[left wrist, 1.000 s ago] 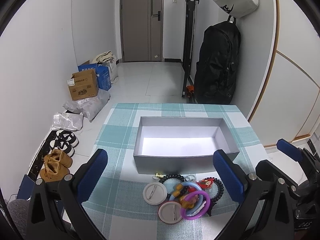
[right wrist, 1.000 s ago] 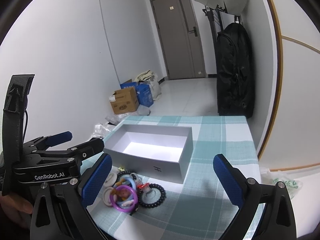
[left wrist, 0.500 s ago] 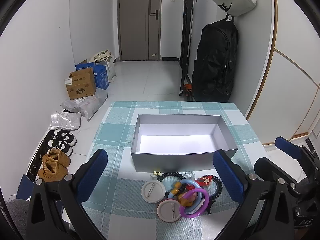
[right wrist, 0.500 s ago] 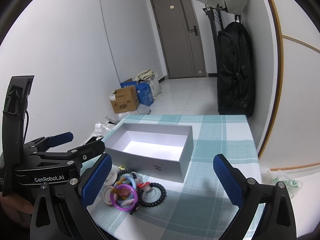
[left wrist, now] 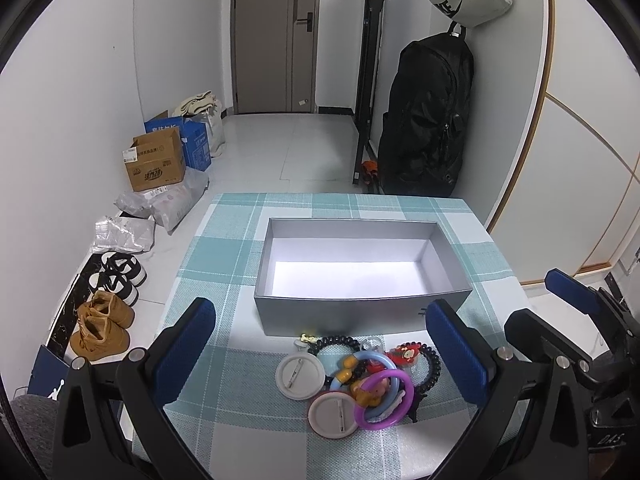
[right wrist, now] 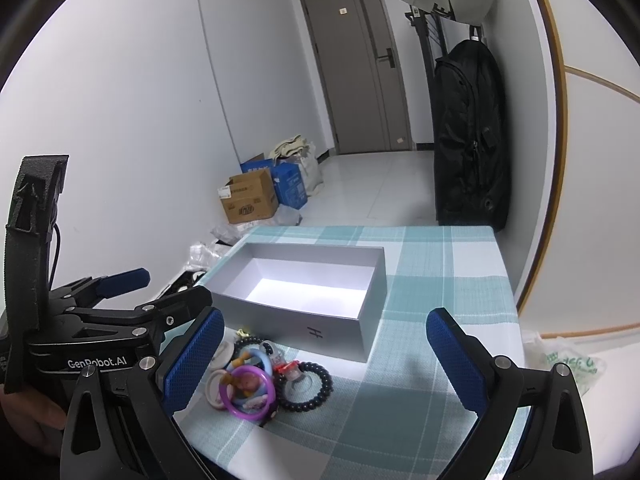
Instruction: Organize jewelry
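An empty grey box (left wrist: 362,308) (right wrist: 316,332) stands open on the teal checked tablecloth (left wrist: 224,248). In front of it lies a jewelry pile: a purple ring (left wrist: 384,398) (right wrist: 248,394), two white round badges (left wrist: 300,371), a black bead bracelet (left wrist: 430,364) (right wrist: 310,386) and small coloured pieces. My left gripper (left wrist: 320,312) (right wrist: 168,288) hovers open over the near side of the pile, holding nothing. My right gripper (right wrist: 324,320) (left wrist: 548,304) is open to the right of the pile, also holding nothing.
The table's left edge drops to a floor with shoes (left wrist: 104,320), plastic bags and cardboard boxes (left wrist: 154,164). A black backpack (left wrist: 424,120) hangs beyond the far edge. A plastic bag (right wrist: 568,364) lies past the right edge.
Both views have drifted slightly; in the left wrist view the box and pile sit a little higher in frame. Both grippers stay open and nothing on the table has moved.
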The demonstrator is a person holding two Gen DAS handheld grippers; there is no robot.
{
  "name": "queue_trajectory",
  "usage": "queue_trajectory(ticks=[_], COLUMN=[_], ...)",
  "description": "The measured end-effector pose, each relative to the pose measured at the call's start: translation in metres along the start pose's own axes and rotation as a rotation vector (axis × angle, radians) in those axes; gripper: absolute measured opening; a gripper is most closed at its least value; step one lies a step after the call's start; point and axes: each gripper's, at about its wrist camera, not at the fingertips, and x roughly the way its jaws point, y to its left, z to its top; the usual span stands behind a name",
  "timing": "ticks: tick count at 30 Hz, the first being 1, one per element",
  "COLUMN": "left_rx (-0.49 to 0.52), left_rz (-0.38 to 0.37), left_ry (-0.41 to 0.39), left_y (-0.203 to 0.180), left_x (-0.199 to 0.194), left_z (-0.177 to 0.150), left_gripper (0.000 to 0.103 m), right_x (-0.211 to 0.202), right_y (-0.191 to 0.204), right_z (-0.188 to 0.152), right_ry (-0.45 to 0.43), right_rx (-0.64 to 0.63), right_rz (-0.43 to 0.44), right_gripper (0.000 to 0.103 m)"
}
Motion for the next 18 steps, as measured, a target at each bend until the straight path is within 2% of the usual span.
queue_trajectory(ticks=[10,18], left_rx=[-0.018,-0.033], left_rz=[-0.016,-0.041], left_ry=[0.01,0.031], left_y=[0.004,0.006], left_x=[0.003,0.009], left_z=[0.0,0.0], left_gripper=[0.102,0.102], right_x=[0.003,0.012], right_y=[0.0,0.004], right_z=[0.0,-0.002], right_ry=[0.014,0.063], right_rx=[0.007,0.002], right_rz=[0.004,0.01], right_gripper=[0.102,0.102])
